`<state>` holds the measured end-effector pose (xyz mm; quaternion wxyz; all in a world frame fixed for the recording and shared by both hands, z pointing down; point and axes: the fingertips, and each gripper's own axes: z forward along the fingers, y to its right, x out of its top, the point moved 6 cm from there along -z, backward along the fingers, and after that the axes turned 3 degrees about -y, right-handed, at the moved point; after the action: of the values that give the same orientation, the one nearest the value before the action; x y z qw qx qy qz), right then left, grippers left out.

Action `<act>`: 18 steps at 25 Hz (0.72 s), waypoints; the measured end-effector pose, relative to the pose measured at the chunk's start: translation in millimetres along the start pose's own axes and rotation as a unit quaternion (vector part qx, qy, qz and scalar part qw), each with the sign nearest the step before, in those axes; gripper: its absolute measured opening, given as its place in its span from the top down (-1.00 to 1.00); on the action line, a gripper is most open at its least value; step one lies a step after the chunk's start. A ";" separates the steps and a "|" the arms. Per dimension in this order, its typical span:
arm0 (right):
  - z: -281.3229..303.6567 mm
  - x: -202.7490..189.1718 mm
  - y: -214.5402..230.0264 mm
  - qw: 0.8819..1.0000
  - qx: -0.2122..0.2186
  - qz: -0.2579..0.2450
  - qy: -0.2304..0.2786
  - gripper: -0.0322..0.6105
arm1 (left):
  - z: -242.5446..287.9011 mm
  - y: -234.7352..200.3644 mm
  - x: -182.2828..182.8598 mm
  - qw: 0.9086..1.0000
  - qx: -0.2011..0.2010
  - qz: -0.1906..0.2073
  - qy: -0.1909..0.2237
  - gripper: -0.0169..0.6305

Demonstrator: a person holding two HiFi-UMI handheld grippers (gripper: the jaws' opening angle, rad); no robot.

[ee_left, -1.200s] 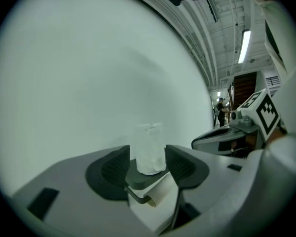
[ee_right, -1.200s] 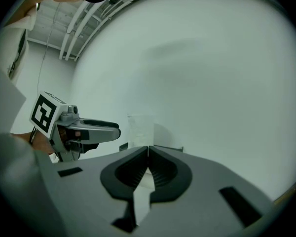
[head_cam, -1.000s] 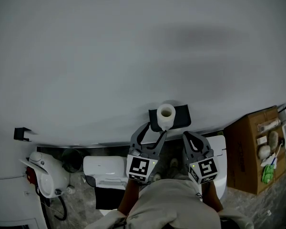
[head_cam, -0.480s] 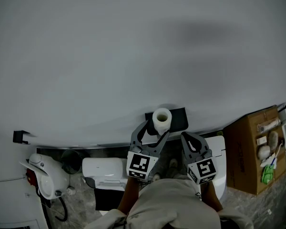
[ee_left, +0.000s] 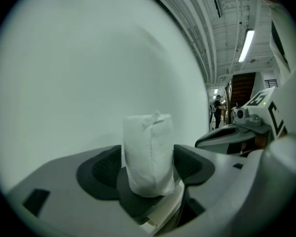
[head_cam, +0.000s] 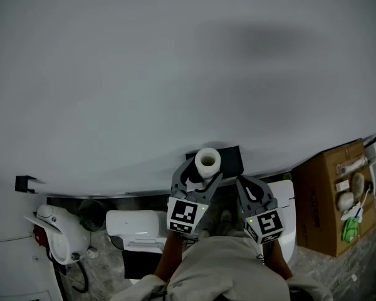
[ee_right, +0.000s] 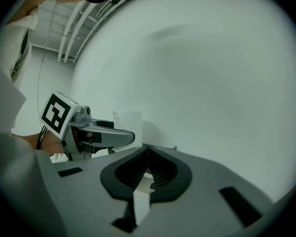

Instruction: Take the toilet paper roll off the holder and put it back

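A white toilet paper roll (head_cam: 207, 162) sits on the black holder (head_cam: 229, 158) fixed to the grey wall. My left gripper (head_cam: 203, 170) reaches up around it, and its jaws are opening. In the left gripper view the roll (ee_left: 148, 154) stands upright between the two dark pads (ee_left: 103, 172), which sit close at its sides without squeezing it. My right gripper (head_cam: 244, 180) hangs just right of the roll, shut and holding nothing. In the right gripper view its jaws (ee_right: 147, 149) meet at the tips, and the left gripper (ee_right: 111, 135) and roll (ee_right: 129, 119) show to the left.
Below the wall stand a white toilet (head_cam: 135, 225) and a white appliance (head_cam: 56, 231) at the left. An open cardboard box (head_cam: 334, 199) with small items stands at the right. A small black bracket (head_cam: 25, 183) is on the wall at the far left.
The left gripper's jaws have spread wider around the roll. The roll stays on the holder. The right gripper keeps its place beside it.
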<state>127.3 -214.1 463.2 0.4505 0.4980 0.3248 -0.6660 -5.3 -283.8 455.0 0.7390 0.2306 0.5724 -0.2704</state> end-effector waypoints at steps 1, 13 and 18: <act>0.3 0.4 1.0 1.000 0.000 0.000 0.001 0.90 | 1.8 -0.3 0.2 1.000 0.001 0.002 -0.001 -0.05; -2.8 -4.9 5.9 1.000 0.005 0.003 -0.006 0.90 | 7.8 -0.9 -2.0 0.999 0.025 0.027 -0.014 0.00; -1.7 -5.9 3.3 1.000 0.009 0.003 -0.009 0.90 | 8.0 -2.1 -2.6 0.999 0.028 0.026 -0.015 0.00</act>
<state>131.5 -212.3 468.3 0.4511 0.4970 0.3127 -0.6721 -1.4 -290.1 459.3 0.7474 0.2618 0.5477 -0.2701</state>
